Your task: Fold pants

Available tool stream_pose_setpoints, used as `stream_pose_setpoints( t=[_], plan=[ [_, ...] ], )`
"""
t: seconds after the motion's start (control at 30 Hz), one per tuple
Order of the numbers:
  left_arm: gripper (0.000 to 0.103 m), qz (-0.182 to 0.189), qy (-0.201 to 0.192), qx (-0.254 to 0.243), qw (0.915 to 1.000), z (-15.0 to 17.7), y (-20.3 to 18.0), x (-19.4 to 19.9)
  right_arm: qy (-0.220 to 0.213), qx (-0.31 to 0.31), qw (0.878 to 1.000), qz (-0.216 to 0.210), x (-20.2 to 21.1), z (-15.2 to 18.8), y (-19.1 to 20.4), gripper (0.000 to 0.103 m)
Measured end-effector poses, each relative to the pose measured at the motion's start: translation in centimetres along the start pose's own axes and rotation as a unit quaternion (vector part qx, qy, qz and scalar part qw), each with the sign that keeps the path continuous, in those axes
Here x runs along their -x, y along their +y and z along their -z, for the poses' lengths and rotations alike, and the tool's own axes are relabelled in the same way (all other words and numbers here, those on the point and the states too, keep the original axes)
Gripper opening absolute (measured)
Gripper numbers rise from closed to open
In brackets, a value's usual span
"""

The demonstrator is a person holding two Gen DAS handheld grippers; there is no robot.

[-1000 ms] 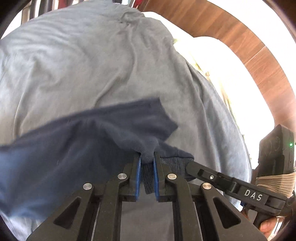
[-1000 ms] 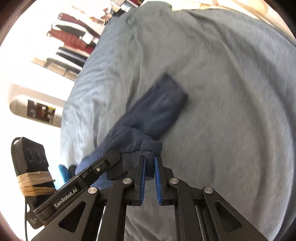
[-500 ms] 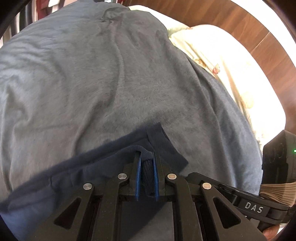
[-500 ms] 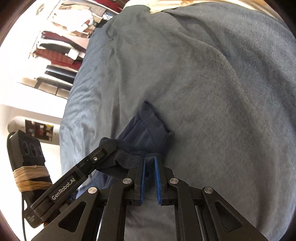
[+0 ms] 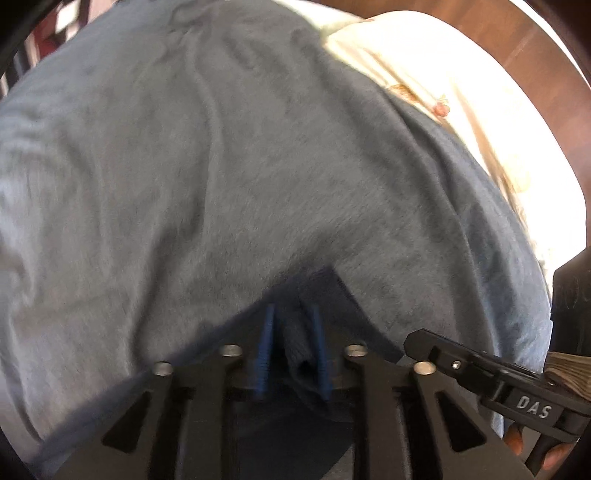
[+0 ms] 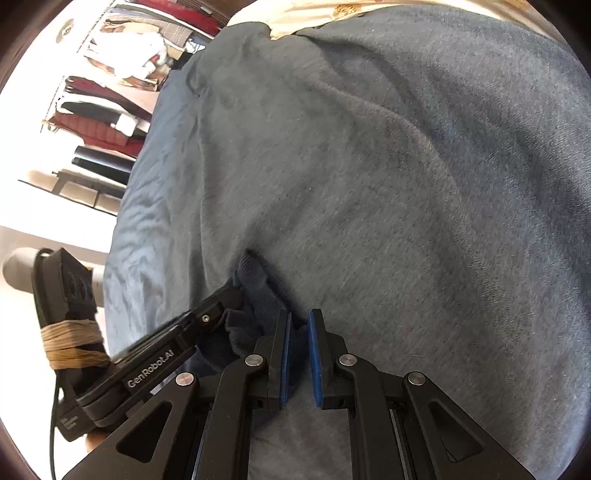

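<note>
The dark navy pants [image 5: 328, 295] lie low on the grey-blue blanket [image 5: 221, 166], mostly hidden under my grippers. My left gripper [image 5: 291, 317] has its blue pads slightly apart with a bunch of pants cloth [image 5: 295, 347] still between them. In the right wrist view, a folded edge of the pants [image 6: 255, 284] shows just left of my right gripper [image 6: 299, 325], whose pads stand apart with only thin dark cloth behind the gap. The left gripper's body [image 6: 166, 354] lies close beside it on the left.
The blanket [image 6: 369, 184] covers a bed. A cream patterned sheet [image 5: 443, 92] and wooden headboard [image 5: 517, 33] lie at the far right. A rack of hanging clothes [image 6: 110, 99] stands beyond the bed's left edge. The right gripper's body [image 5: 517, 387] is at the lower right.
Both grippers have come down to the blanket with the pants, which now lie nearly flat beneath them. Both pairs of pads have parted slightly from their tight grip.
</note>
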State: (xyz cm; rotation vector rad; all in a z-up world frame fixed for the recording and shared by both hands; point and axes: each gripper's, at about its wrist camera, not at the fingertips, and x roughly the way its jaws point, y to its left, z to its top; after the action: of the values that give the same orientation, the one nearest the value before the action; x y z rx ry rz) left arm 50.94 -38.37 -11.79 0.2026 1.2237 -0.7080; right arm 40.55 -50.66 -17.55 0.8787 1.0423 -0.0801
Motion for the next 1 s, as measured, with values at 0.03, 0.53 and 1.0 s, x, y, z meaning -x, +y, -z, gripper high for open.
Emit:
stream_pose_setpoints(
  t=[0.03,0.53,1.0],
  plan=[
    [0.041,-0.003,-0.010,-0.010,0.9999,-0.4,-0.3,0.6,-0.004,-0.001,1.000,0.001,0.2,0.1,0.0,0.011],
    [0.032,0.031,0.061,-0.209,0.9756,-5.1,-1.9,-2.1,-0.003,-0.022,1.000,0.004,-0.8,1.9,-0.7,0.012],
    [0.020,0.090,0.163,-0.286,0.9402,-6.3,-2.8,-6.5,-0.016,-0.020,1.000,-0.007,-2.0,2.1,0.0,0.027]
  ],
)
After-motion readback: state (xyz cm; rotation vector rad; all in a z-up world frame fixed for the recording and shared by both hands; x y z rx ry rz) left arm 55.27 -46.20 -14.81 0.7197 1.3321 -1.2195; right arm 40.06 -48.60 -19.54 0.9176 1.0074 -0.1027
